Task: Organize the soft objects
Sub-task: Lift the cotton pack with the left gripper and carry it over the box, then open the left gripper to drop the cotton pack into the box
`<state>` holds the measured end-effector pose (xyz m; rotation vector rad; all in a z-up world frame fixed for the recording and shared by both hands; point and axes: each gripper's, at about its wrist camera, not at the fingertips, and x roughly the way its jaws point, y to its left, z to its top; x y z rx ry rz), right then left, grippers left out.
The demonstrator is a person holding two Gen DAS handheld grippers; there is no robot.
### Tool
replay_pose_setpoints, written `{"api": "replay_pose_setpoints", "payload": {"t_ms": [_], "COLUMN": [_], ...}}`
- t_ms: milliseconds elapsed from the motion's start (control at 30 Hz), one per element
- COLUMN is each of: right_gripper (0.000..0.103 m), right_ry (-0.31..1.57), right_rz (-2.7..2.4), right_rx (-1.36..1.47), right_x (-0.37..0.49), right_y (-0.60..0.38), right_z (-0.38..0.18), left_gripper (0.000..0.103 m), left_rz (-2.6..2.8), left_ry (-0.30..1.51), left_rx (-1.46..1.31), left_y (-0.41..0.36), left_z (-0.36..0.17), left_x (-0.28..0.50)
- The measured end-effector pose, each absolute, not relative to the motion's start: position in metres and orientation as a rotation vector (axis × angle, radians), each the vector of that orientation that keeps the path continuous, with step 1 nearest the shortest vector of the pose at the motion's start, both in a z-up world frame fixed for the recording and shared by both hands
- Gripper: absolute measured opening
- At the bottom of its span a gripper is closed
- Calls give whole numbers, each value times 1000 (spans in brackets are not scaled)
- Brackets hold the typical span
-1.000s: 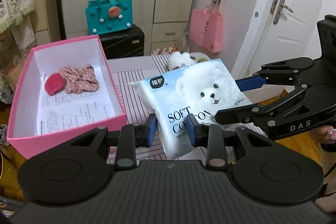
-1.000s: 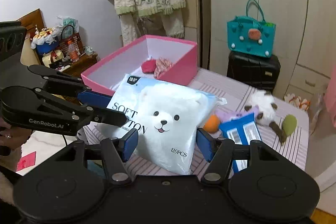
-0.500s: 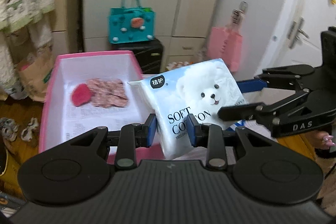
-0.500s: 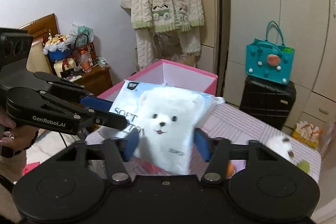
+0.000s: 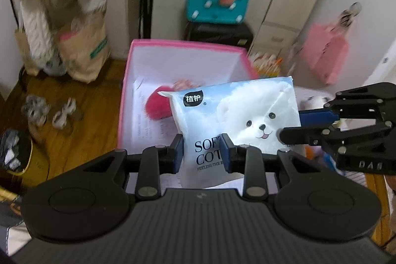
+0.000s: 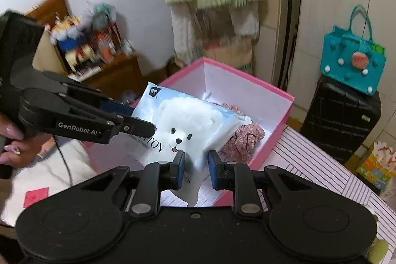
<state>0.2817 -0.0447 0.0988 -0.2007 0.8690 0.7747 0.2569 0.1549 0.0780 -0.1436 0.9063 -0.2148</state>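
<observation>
While both tools clamp it, the cotton tissue pack hangs mid-frame over the pink box. Left gripper pinches its lower edge; right gripper, jaws just closing, squeezes a corner. Floral cloth lies inside.

You have a glossy plastic-film tissue pack, smooth and lightly creased. The pink box looks like matt card, its inside lined with white printed paper. In it you see thin floral cloth and a fuzzy red piece. Your grippers are matt black plastic with blue pads and metal pivot pins. The floor is polished wood.
</observation>
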Motion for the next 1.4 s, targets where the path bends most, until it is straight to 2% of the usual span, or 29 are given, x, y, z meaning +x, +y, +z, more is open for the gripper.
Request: {"api": "replay_pose_setpoints", "payload": {"t_ms": [400,733,933,1000,1400], "right_gripper": [27,28,29,30,33], "right_ry": [1097,1150,1143,1135,1008], "right_rz": [759,764,766,767,810], "right_rx": [-387,-410,-350,-331,-139], "right_x": [337,340,343,340,303], "right_y": [6,11,5,1,-51], "right_z": [41,37,40,43,91], "left_gripper": [30,30,49,52,54], "left_rz": [-259,-261,-220,-231,-274], "left_ry": [1186,1197,1083,1059,889], "left_rx": [62,176,243,228,118], "left_y": [151,137,137,140,140], "left_z": [36,30,37,43,82], "left_x": [337,329,320,314,260]}}
